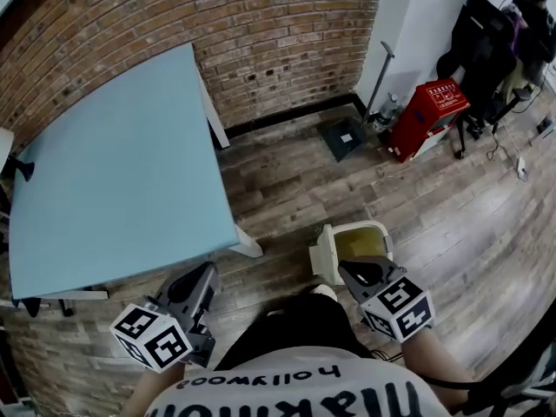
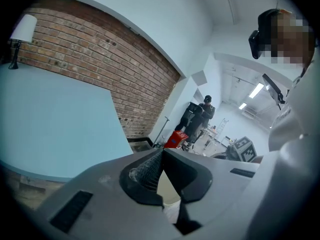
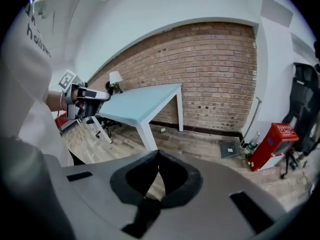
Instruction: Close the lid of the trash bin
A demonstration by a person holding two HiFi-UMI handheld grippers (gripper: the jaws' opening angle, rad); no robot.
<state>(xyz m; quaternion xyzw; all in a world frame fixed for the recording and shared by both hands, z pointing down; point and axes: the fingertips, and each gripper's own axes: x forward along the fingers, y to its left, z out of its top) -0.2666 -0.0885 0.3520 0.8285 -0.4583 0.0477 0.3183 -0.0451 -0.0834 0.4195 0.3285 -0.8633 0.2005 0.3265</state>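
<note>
Your right gripper (image 1: 354, 272), jaws pressed together on nothing, hangs over the near rim of the open trash bin (image 1: 363, 226) by your feet, seemingly poised to push its raised lid (image 1: 321, 257) over, while your left gripper (image 1: 205, 272), likewise closed and empty, waits beside the blue table (image 1: 113, 181).

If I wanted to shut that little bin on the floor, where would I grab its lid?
Probably the free top edge of the lid, coming from the person's left, behind it. It stands upright along the left rim of the trash bin, seemingly hinged there, so swinging that edge over the open mouth should shut it. The right gripper hangs nearest.
</note>
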